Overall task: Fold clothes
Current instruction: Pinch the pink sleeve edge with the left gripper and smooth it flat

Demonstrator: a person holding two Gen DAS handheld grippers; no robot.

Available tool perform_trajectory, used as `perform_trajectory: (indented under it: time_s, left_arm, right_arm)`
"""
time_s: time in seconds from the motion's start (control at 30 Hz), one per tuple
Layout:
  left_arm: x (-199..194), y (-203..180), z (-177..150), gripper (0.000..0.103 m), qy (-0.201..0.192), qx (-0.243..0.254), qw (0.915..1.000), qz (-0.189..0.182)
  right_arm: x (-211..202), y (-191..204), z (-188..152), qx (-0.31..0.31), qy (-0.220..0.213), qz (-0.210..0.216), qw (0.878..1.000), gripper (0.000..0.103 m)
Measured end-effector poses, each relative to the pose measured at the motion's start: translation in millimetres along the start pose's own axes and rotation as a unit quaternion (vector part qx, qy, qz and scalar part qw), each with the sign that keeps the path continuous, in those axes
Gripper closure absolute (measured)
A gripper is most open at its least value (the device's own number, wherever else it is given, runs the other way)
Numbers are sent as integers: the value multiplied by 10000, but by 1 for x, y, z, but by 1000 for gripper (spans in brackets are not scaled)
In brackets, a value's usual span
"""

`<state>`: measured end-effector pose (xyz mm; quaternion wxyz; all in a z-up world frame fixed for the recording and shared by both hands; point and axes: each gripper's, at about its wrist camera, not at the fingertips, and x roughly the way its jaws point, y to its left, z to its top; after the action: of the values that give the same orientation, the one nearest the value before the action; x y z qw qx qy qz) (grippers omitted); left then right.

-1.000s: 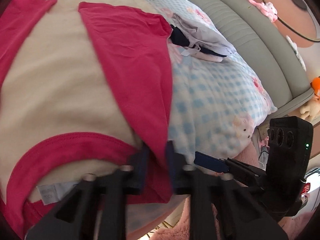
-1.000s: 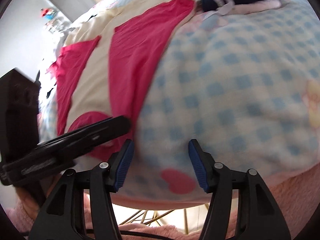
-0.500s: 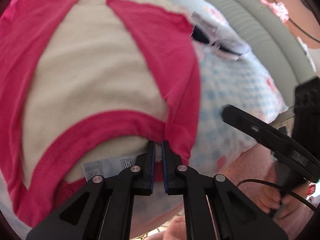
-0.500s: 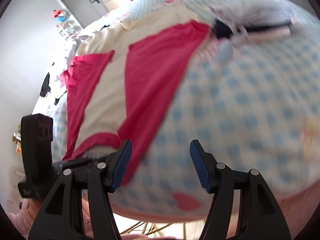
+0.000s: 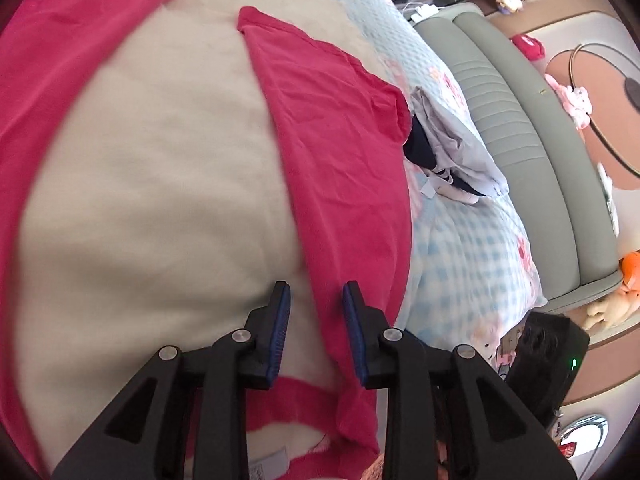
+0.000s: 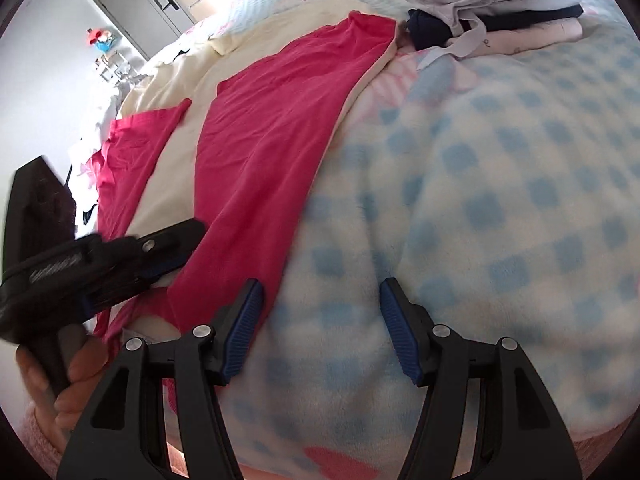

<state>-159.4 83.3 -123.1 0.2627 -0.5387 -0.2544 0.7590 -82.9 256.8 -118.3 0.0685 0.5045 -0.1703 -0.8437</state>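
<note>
— Where's the shirt [image 5: 160, 184] lying?

— Spread flat on the blue-checked blanket [image 6: 480, 200], cream body with pink sleeves. Its long axis runs straight away from the left gripper [image 5: 316, 332]: the pink collar [image 5: 304, 394] sits at the near end, under the fingers, and the body stretches off toward the far side of the bed. The right-hand pink sleeve [image 5: 340, 168] is folded in over the cream, running the same way.

— And the left gripper's jaws?

— They have just been opening; now they stand apart with a modest gap, over the seam where sleeve meets cream. Cloth shows between the pads, but they aren't pinching it.

— The right gripper [image 6: 320, 332]?

— Spread wide and released, over bare blanket, with the shirt's sleeve edge just beside its left finger. A hand [image 6: 60, 380] holds the left gripper off to its left.

— Anything else ahead?

— A pile of folded clothes [image 6: 500, 12] lies well beyond, near the sleeve's far tip.
</note>
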Motion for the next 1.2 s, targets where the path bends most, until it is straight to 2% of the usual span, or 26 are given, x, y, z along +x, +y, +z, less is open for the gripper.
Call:
perform_trajectory:
  time_s: [0.07, 0.1, 0.13, 0.2, 0.27, 0.3, 0.4, 0.43, 0.47, 0.5, 0.53, 0.6, 0.67, 0.7, 0.73, 0.87, 0.93, 1.03, 1.1, 1.2]
  left_arm:
    - [1, -7, 3, 77, -29, 178, 9998, 12]
    - [-1, -14, 4, 81, -115, 373, 9991, 135]
    - [-3, -19, 5, 94, -215, 564, 9973, 416]
    - [-8, -30, 7, 97, -413, 946, 9897, 988]
    - [-10, -36, 7, 96, -489, 1425, 9656, 2117]
    - [-12, -35, 6, 96, -454, 1524, 9590, 2345]
    - [-30, -26, 2, 93, -368, 1104, 9813, 1530]
    - [-29, -29, -3, 87, -312, 1132, 9856, 1215]
    - [-29, -32, -7, 69, -256, 1159, 9889, 899]
    - [-29, -34, -11, 58, -198, 1181, 9910, 591]
    - [-23, -34, -14, 51, -125, 1122, 9922, 529]
    - [-7, -30, -17, 54, 70, 1001, 9932, 595]
    - [0, -31, -20, 79, 36, 1063, 9909, 823]
    - [4, -32, -22, 82, 18, 1095, 9896, 937]
    - [4, -37, -23, 89, -34, 1193, 9871, 1069]
    - [-3, -45, -21, 90, -326, 1552, 9670, 1993]
    - [-8, -29, -14, 89, -248, 1093, 9816, 1548]
    - [-15, -8, -3, 86, -174, 446, 9957, 792]
    - [-12, -9, 1, 80, -127, 433, 9981, 421]
    - [4, -18, 0, 79, 60, 551, 9975, 436]
  right_arm:
    - [0, 3, 0, -98, -6, -83, 9999, 41]
    - [1, 5, -1, -141, -13, -124, 9998, 41]
    - [1, 5, -1, -165, -23, -146, 9998, 41]
    - [1, 5, -1, -138, -56, -124, 9998, 41]
    - [1, 0, -1, -152, -52, -78, 9998, 40]
    - [3, 1, -1, -244, 0, -116, 9996, 40]
    - [7, 1, -1, -358, 62, -141, 9992, 40]
    - [5, -1, -1, -288, 22, -90, 9995, 39]
    - [3, -1, -2, -251, -45, -28, 9997, 39]
    - [0, -2, -3, -211, -111, 36, 9997, 39]
    - [-2, -2, -3, -200, -144, 77, 9997, 39]
    - [-4, -1, -5, -206, -168, 111, 9996, 39]
    - [-4, 1, -6, -257, -129, 66, 9996, 39]
    - [-1, 2, -7, -305, -43, -39, 9995, 39]
    - [1, 3, -8, -346, 29, -128, 9993, 39]
    - [2, 3, -9, -364, 53, -213, 9991, 38]
    - [4, 3, -10, -374, 58, -233, 9990, 38]
    - [3, 2, -11, -382, 37, -230, 9990, 38]
    - [2, 1, -12, -357, -14, -168, 9992, 37]
    - [2, 0, -12, -332, -68, -95, 9994, 37]
